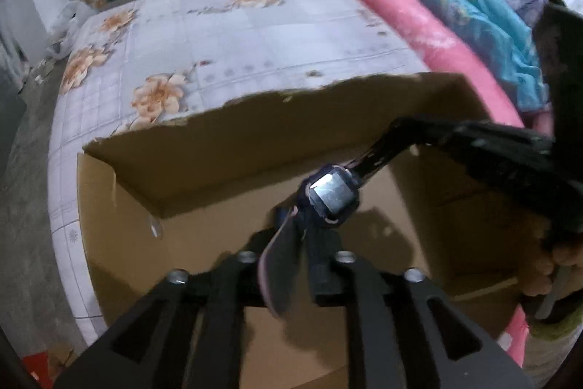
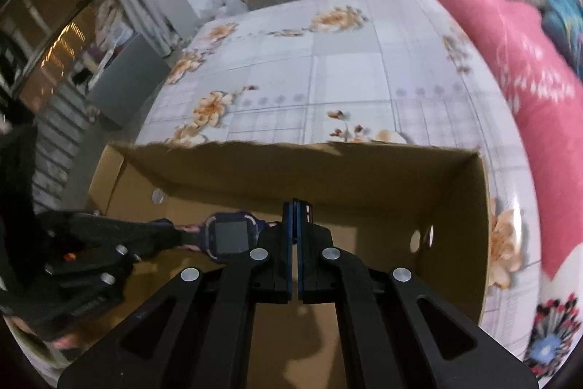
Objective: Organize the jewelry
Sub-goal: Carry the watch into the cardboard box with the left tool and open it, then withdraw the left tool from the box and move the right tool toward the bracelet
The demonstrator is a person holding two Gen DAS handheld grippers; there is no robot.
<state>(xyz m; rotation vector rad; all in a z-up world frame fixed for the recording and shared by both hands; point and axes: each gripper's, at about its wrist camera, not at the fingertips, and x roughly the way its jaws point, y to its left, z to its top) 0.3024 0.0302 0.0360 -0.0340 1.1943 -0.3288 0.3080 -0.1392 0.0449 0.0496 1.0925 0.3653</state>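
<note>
A dark blue smartwatch (image 1: 331, 194) with a square screen and a pink-lined strap hangs above the open cardboard box (image 1: 120, 206). My left gripper (image 1: 302, 232) is shut on one strap end. My right gripper (image 2: 296, 206) is shut on the other strap end and reaches in from the right in the left wrist view (image 1: 397, 130). In the right wrist view the watch (image 2: 229, 236) stretches left from my right gripper to the left gripper (image 2: 164, 232), over the box (image 2: 481, 206).
The box stands on a bed with a floral grey sheet (image 1: 255, 35). A pink quilt (image 1: 400, 6) and a blue blanket (image 1: 484, 28) lie along the bed's right side. A grey floor (image 1: 25, 170) runs to the left.
</note>
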